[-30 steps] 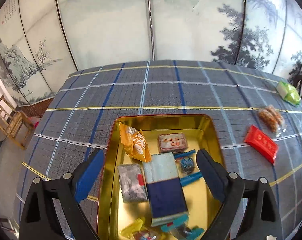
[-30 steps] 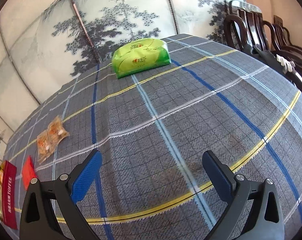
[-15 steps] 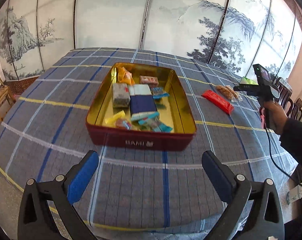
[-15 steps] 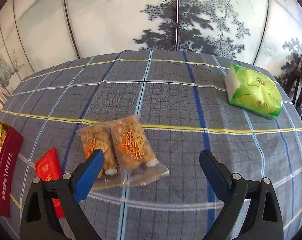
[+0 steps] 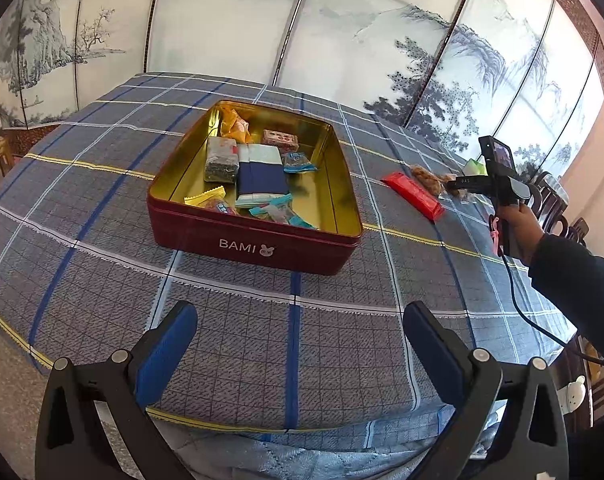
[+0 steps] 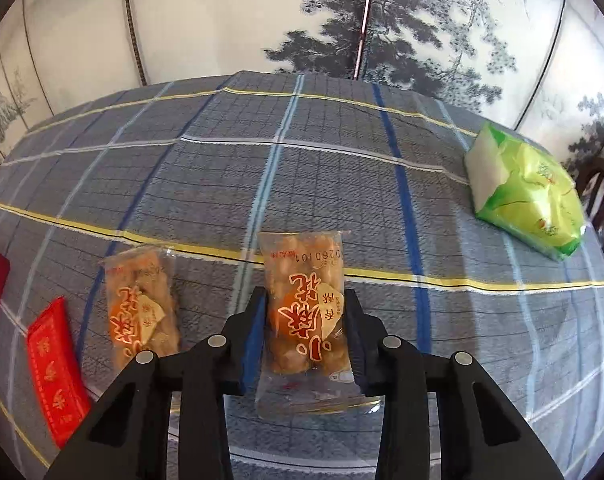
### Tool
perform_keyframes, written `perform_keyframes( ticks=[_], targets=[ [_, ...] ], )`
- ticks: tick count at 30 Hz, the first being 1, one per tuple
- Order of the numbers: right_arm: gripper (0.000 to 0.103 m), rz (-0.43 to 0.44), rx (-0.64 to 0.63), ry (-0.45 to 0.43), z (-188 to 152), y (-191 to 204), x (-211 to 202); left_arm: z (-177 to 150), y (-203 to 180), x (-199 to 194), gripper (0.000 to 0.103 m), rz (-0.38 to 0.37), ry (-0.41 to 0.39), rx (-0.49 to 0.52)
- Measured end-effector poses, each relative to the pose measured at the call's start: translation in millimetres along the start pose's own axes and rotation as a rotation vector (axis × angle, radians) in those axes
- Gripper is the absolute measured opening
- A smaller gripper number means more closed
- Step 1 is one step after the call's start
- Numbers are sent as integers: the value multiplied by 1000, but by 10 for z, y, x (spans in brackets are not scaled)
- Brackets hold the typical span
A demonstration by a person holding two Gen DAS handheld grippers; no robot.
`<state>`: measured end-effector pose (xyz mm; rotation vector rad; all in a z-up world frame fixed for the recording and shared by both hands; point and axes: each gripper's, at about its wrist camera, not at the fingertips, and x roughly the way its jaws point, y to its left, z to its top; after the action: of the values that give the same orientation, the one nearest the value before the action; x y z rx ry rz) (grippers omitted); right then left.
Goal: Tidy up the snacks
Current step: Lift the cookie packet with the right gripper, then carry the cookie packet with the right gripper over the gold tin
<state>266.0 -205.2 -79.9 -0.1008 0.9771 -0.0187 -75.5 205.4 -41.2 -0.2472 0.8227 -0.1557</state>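
My right gripper (image 6: 305, 300) has its jaws closing on a clear snack packet with orange print (image 6: 306, 276); both blue pads touch its sides. A second, matching packet (image 6: 142, 304) lies on the cloth to its left, with a red packet (image 6: 56, 364) beyond that. The dark red tin (image 5: 254, 240) marked BAMI stands open mid-table with several snacks inside. My left gripper (image 5: 298, 320) hangs open over bare cloth near the table's front edge, short of the tin, with nothing between its fingers. A person's hand (image 5: 518, 216) holds the right gripper at the right.
A green pack (image 6: 526, 192) lies at the far right of the plaid tablecloth (image 6: 302, 168). Dark wooden chairs (image 6: 602, 184) stand past the table's right edge. Painted screen panels close off the back.
The left gripper drew back from over the tin to the table's near edge. The right gripper swung from the green pack to the orange-print packets, and its jaws closed around one.
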Motion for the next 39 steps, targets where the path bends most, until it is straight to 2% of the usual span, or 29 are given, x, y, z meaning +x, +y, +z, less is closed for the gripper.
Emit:
perform_keyframes(
  ticks=[7,14,26,39],
  targets=[
    [38,-82,8,-70,-5,0,-338,-107,-118,-64,102,20,1,2],
    [38,-111,31,-128,53,98,-734,-324,-301,-178,102,68,-2,62],
    [38,-78,11,-195,102,673,-1202,-490,-290,-301,102,66,-4,56],
    [38,9,-65,-212,113,1621,-1397,-657,-22,-453,102,97,-5,-9]
  ],
)
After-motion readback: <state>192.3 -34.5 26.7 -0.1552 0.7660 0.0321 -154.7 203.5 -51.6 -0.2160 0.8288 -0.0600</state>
